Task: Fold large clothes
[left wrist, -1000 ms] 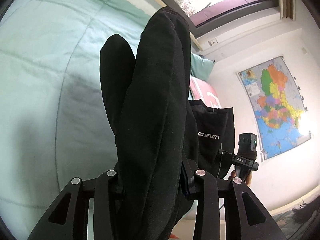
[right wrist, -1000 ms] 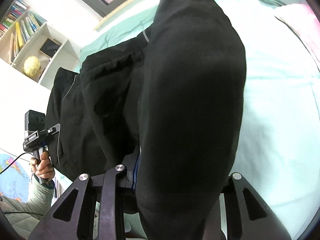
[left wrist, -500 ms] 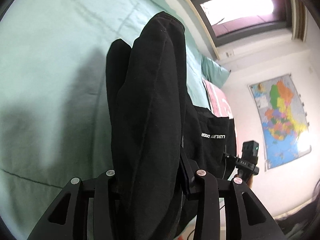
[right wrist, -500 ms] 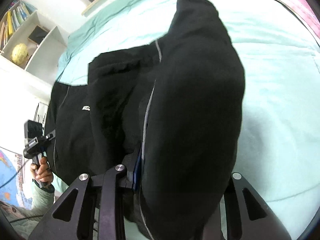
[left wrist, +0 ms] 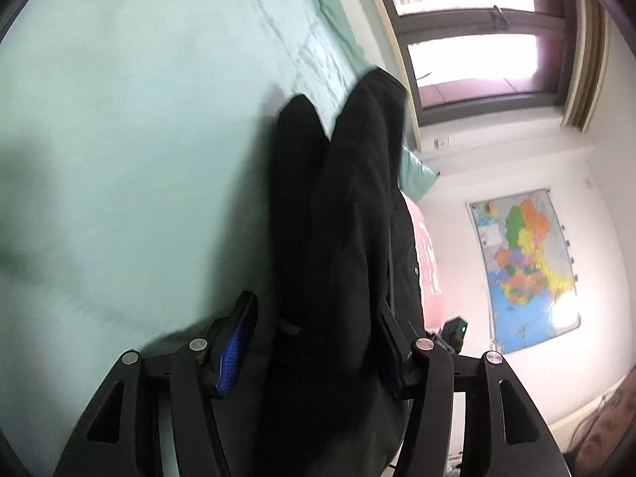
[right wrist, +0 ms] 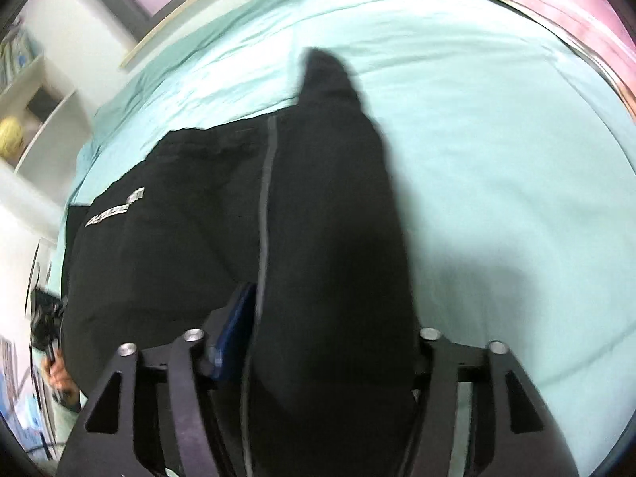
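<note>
A large black garment (left wrist: pixel 342 238) with white lettering (right wrist: pixel 115 208) and a grey stripe lies partly on the mint-green bed (left wrist: pixel 119 139). In the left wrist view my left gripper (left wrist: pixel 314 342) has its jaws spread wide, with a thick fold of the black cloth lying loosely between them. In the right wrist view my right gripper (right wrist: pixel 330 342) also stands open, and a long black fold (right wrist: pixel 338 218) runs between its fingers out over the bed (right wrist: pixel 497 198). The right finger's pad is hidden by cloth. The other gripper (right wrist: pixel 45 322) shows at far left.
A pink pillow (right wrist: pixel 556 4) and a green pillow (left wrist: pixel 413 171) lie at the head of the bed. A window (left wrist: pixel 469 31) and a wall map (left wrist: pixel 524 270) are behind. White shelves with a yellow globe (right wrist: pixel 10 139) stand at left.
Both grippers have opened from a shut hold on the garment. The cloth has dropped toward the bed and now lies flatter, with the lettered panel spread out.
</note>
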